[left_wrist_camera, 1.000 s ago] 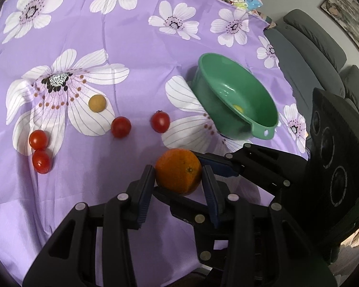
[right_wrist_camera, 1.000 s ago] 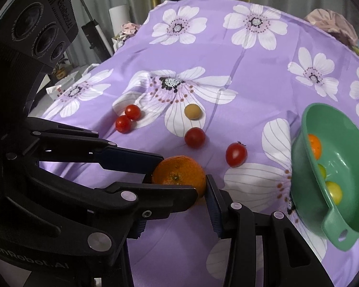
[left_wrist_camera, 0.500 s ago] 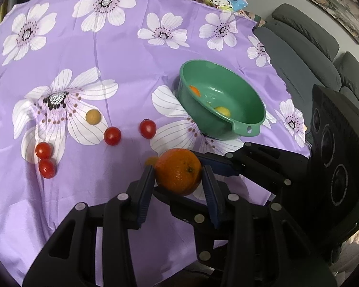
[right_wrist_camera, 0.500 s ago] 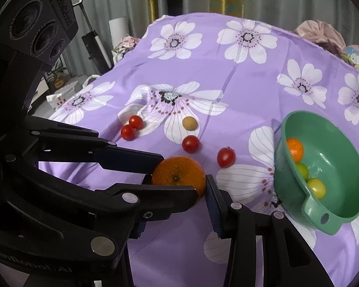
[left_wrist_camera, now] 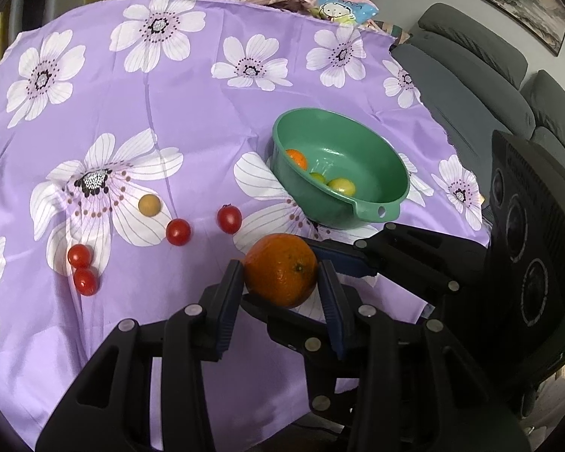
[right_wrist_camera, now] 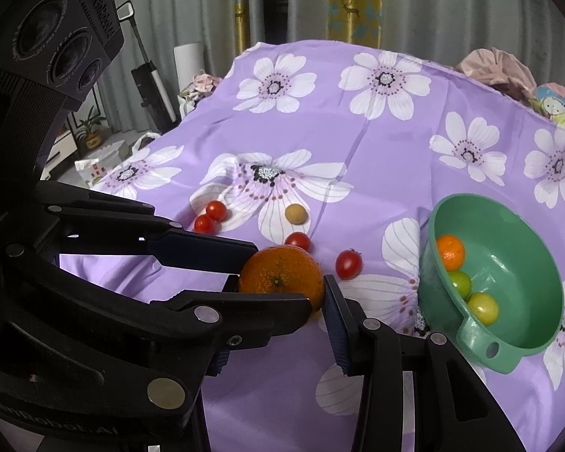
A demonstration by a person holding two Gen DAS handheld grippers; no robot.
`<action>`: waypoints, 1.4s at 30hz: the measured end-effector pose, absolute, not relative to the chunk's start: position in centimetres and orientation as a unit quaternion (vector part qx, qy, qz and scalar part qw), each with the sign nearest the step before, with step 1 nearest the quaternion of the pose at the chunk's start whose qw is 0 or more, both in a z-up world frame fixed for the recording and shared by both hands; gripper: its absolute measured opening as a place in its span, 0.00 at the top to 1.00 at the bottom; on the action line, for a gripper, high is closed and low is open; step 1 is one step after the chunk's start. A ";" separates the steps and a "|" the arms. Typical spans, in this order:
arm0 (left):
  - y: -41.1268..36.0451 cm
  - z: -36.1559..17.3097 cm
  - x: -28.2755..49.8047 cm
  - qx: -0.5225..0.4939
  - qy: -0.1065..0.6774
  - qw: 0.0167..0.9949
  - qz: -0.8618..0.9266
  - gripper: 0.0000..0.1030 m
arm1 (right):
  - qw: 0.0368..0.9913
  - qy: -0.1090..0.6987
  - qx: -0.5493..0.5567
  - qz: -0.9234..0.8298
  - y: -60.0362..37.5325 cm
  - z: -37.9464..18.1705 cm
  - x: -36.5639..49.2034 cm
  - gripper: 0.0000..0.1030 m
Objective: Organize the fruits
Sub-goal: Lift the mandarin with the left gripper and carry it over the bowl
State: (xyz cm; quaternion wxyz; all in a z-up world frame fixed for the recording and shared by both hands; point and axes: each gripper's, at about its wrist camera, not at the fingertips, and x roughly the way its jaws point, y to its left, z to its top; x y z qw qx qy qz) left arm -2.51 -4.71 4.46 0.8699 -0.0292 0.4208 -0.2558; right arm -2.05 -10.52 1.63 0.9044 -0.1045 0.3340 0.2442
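Left wrist: left gripper [left_wrist_camera: 280, 277] angled down over the table [left_wrist_camera: 207, 120], jaws clamped on the orange [left_wrist_camera: 280, 269], right gripper's fingers crossing in.
Right wrist: right gripper [right_wrist_camera: 282, 286] jaws clamped on the same orange [right_wrist_camera: 281, 273], green bowl [right_wrist_camera: 516, 354] right.

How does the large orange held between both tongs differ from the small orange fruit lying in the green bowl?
The large round orange is clamped by the left tongs and right tongs above the purple cloth; the small orange fruit rests loose in the green plastic bowl. The held one looks clearly bigger. Both share orange peel.
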 end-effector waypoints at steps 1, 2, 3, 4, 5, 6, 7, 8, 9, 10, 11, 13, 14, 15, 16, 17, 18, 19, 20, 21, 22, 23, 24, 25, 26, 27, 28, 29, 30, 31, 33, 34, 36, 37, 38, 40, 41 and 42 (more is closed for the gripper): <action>-4.8 4.5 -2.5 -0.028 0.420 0.870 -0.256 0.61 | 0.905 0.333 -0.104 0.244 -10.6 1.7 -2.0 0.57; -4.8 4.6 -2.5 -0.027 0.419 0.871 -0.256 0.61 | 0.905 0.332 -0.104 0.244 -10.6 1.7 -2.1 0.57; -4.8 4.6 -2.5 -0.026 0.419 0.871 -0.256 0.61 | 0.906 0.331 -0.104 0.244 -10.6 1.8 -2.1 0.57; -4.8 4.6 -2.5 -0.026 0.419 0.871 -0.255 0.61 | 0.906 0.330 -0.104 0.244 -10.6 1.8 -2.0 0.57; -4.8 4.6 -2.5 -0.026 0.419 0.871 -0.256 0.61 | 0.906 0.330 -0.104 0.244 -10.6 1.8 -2.0 0.57; -4.8 4.7 -2.5 -0.025 0.419 0.871 -0.255 0.61 | 0.906 0.330 -0.103 0.245 -10.7 1.8 -2.0 0.57; -4.9 4.7 -2.4 -0.024 0.419 0.871 -0.255 0.61 | 0.906 0.330 -0.103 0.245 -10.7 1.8 -2.0 0.57; -4.9 4.8 -2.4 -0.022 0.419 0.871 -0.255 0.61 | 0.906 0.329 -0.103 0.244 -10.7 1.8 -2.0 0.57; -5.0 4.9 -2.3 -0.021 0.419 0.871 -0.255 0.61 | 0.906 0.329 -0.103 0.245 -10.7 1.9 -2.0 0.57; -5.0 4.9 -2.3 -0.020 0.418 0.871 -0.255 0.61 | 0.907 0.328 -0.103 0.245 -10.8 1.9 -1.9 0.57; -5.1 5.0 -2.2 -0.019 0.418 0.872 -0.255 0.61 | 0.907 0.327 -0.102 0.244 -10.8 2.0 -1.9 0.57; -5.2 5.0 -2.1 -0.017 0.418 0.872 -0.255 0.61 | 0.908 0.326 -0.101 0.244 -10.9 2.0 -1.8 0.57; -5.2 5.0 -2.0 -0.017 0.418 0.872 -0.254 0.61 | 0.908 0.326 -0.100 0.244 -10.9 2.0 -1.8 0.57; -5.3 5.0 -1.9 -0.015 0.418 0.872 -0.254 0.61 | 0.908 0.325 -0.099 0.244 -11.0 2.1 -1.7 0.57; -5.4 5.1 -1.9 -0.014 0.418 0.872 -0.255 0.61 | 0.909 0.325 -0.098 0.243 -11.0 2.1 -1.7 0.57; -5.4 5.0 -1.9 -0.013 0.418 0.872 -0.255 0.61 | 0.909 0.324 -0.098 0.243 -11.1 2.1 -1.7 0.57; -5.5 5.0 -1.8 -0.012 0.418 0.872 -0.255 0.61 | 0.910 0.324 -0.097 0.242 -11.1 2.1 -1.7 0.57; -5.7 5.1 -1.7 -0.010 0.417 0.872 -0.255 0.61 | 0.910 0.323 -0.096 0.242 -11.2 2.1 -1.6 0.57; -5.8 5.1 -1.7 -0.009 0.417 0.872 -0.256 0.61 | 0.910 0.322 -0.096 0.242 -11.3 2.1 -1.6 0.57; -5.9 5.1 -1.6 -0.008 0.417 0.872 -0.256 0.61 | 0.911 0.321 -0.095 0.241 -11.3 2.1 -1.5 0.57; -6.0 5.1 -1.5 -0.007 0.416 0.872 -0.256 0.61 | 0.911 0.321 -0.095 0.240 -11.4 2.1 -1.5 0.57; -6.1 5.2 -1.4 -0.006 0.416 0.872 -0.257 0.61 | 0.912 0.320 -0.095 0.240 -11.4 2.2 -1.4 0.57; -6.1 5.2 -1.4 -0.005 0.416 0.872 -0.257 0.61 | 0.912 0.319 -0.095 0.239 -11.5 2.2 -1.3 0.57; -6.3 5.3 -1.3 -0.003 0.415 0.873 -0.258 0.61 | 0.913 0.319 -0.094 0.238 -11.7 2.3 -1.2 0.57; -6.4 5.4 -1.2 -0.001 0.413 0.873 -0.259 0.61 | 0.914 0.317 -0.093 0.237 -11.8 2.4 -1.1 0.57; -6.5 5.5 -1.1 0.001 0.412 0.873 -0.259 0.61 | 0.914 0.315 -0.092 0.237 -11.9 2.4 -1.0 0.57; -6.6 5.6 -1.1 0.002 0.411 0.874 -0.260 0.61 | 0.915 0.314 -0.091 0.236 -12.0 2.5 -1.0 0.57; -6.7 5.7 -1.0 0.003 0.410 0.874 -0.260 0.61 | 0.916 0.312 -0.090 0.235 -12.1 2.6 -0.9 0.57; -6.8 5.8 -0.8 0.004 0.409 0.875 -0.261 0.61 | 0.917 0.311 -0.089 0.235 -12.2 2.6 -0.8 0.57; -6.8 5.8 -0.8 0.005 0.408 0.875 -0.261 0.61 | 0.918 0.309 -0.088 0.234 -12.3 2.7 -0.7 0.57; -7.0 5.8 -0.7 0.007 0.408 0.875 -0.261 0.61 | 0.919 0.307 -0.086 0.233 -12.5 2.7 -0.6 0.57; -7.2 5.9 -0.5 0.009 0.408 0.875 -0.261 0.61 | 0.919 0.306 -0.086 0.232 -12.6 2.8 -0.5 0.57; -7.5 6.0 -0.3 0.013 0.407 0.875 -0.262 0.61 | 0.920 0.305 -0.083 0.231 -12.9 2.8 -0.4 0.57; -7.7 6.0 -0.2 0.017 0.406 0.875 -0.261 0.61 | 0.921 0.304 -0.083 0.230 -12.9 2.8 -0.3 0.57; -7.9 6.1 -0.1 0.019 0.405 0.876 -0.261 0.61 | 0.922 0.303 -0.081 0.228 -13.1 2.8 -0.2 0.57; -8.2 6.2 0.1 0.023 0.403 0.877 -0.262 0.61 | 0.923 0.301 -0.078 0.225 -13.3 2.9 -0.1 0.57; -8.4 6.2 0.3 0.024 0.403 0.876 -0.264 0.61 | 0.924 0.300 -0.077 0.224 -13.4 3.0 0.0 0.57; -8.5 6.3 0.4 0.025 0.402 0.876 -0.266 0.61 | 0.925 0.299 -0.076 0.222 -13.6 3.0 0.1 0.57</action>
